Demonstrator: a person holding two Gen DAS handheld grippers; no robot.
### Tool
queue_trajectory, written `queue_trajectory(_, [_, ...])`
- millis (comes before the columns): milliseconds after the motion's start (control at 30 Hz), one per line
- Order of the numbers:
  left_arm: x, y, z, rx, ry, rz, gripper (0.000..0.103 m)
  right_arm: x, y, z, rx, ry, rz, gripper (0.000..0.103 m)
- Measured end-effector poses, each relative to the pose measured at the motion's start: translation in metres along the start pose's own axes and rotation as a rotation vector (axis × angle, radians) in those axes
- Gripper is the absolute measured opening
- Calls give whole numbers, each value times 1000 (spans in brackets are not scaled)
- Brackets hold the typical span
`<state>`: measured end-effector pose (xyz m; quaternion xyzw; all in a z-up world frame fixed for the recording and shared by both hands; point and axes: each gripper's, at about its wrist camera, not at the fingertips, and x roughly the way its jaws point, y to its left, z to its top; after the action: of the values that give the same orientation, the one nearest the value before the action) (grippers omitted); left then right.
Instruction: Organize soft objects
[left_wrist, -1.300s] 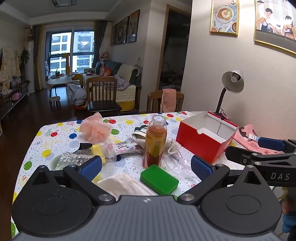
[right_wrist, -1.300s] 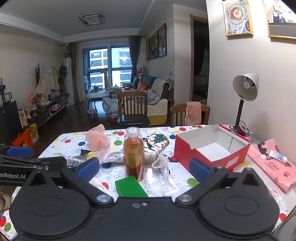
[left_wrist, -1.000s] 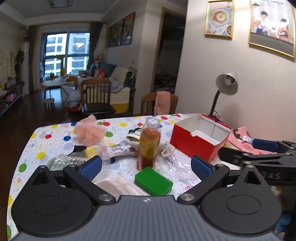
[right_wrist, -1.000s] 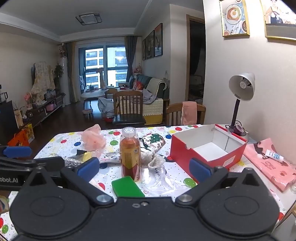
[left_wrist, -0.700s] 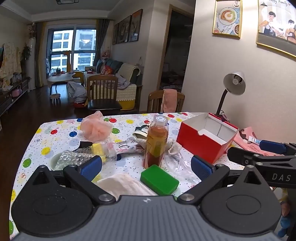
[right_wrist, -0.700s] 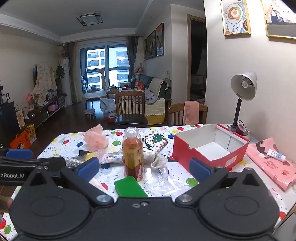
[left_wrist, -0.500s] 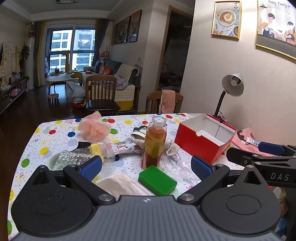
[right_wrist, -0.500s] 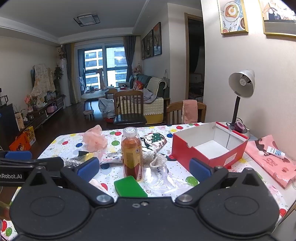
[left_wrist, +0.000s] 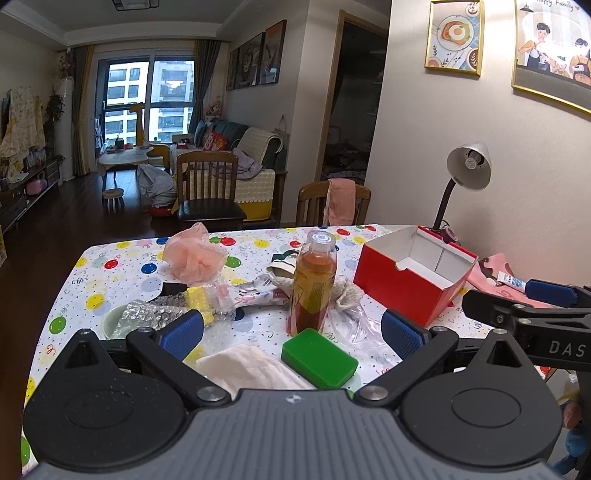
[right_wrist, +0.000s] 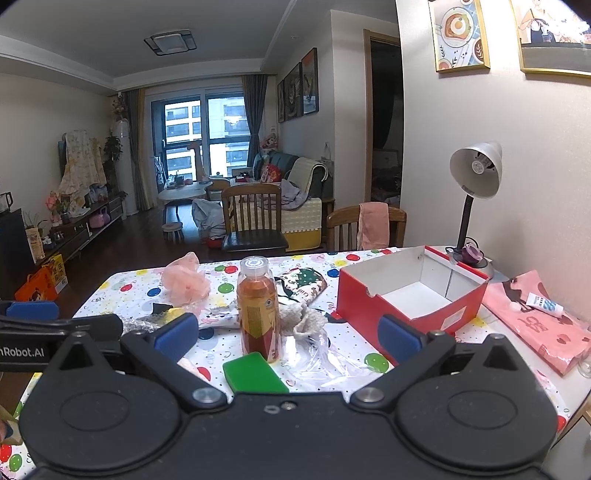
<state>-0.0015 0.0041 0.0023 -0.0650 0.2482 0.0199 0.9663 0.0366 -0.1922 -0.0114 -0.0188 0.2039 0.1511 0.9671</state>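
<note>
The clear plastic bottle of amber-red drink (left_wrist: 312, 282) stands upright near the middle of the surface (left_wrist: 92, 273), which is covered by a white cloth with coloured dots, and serves as the landmark here.

The left hand-held gripper (left_wrist: 291, 334) hangs above the near edge of the surface with its blue-padded fingers (left_wrist: 183, 332) spread wide and nothing between them. The right hand-held gripper (right_wrist: 288, 334) is likewise released, fingers wide apart and empty; in the left wrist view it shows to the right of the bottle, past the box.

Just in front of the bottle lies a flat green rectangular block (left_wrist: 319, 353), and left of that block a folded white cloth (left_wrist: 247, 369). Behind and left of the bottle sits a peach-pink mesh bath pouf (left_wrist: 195, 256). A crumpled beige knitted cloth (right_wrist: 304, 319) lies touching the bottle's right side, with a clear crumpled plastic bag (right_wrist: 325, 356) in front of it. Behind the bottle is a dark patterned fabric pouch (right_wrist: 303, 282). To its left lie a printed plastic wrapper (left_wrist: 251, 295) and a piece of bubble wrap (left_wrist: 151, 314).

Right of the bottle stands an open red cardboard box with a white inside (right_wrist: 410, 295), empty. Beyond it are a grey desk lamp (right_wrist: 476, 170) and a pink printed bag (right_wrist: 535, 321).
</note>
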Motion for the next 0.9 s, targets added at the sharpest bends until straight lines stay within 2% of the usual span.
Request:
queue_trajectory(467, [-2, -4, -2, 7, -4, -4, 103, -7, -2, 2, 3, -33, 24, 103])
queue_trajectory(700, [-3, -5, -1, 16, -8, 2, 103, -4, -2, 1, 3, -14, -6, 103])
queue_trajectory(900, [-3, -5, 0, 9, -14, -6, 103, -2, -5, 1, 23, -5, 6, 103])
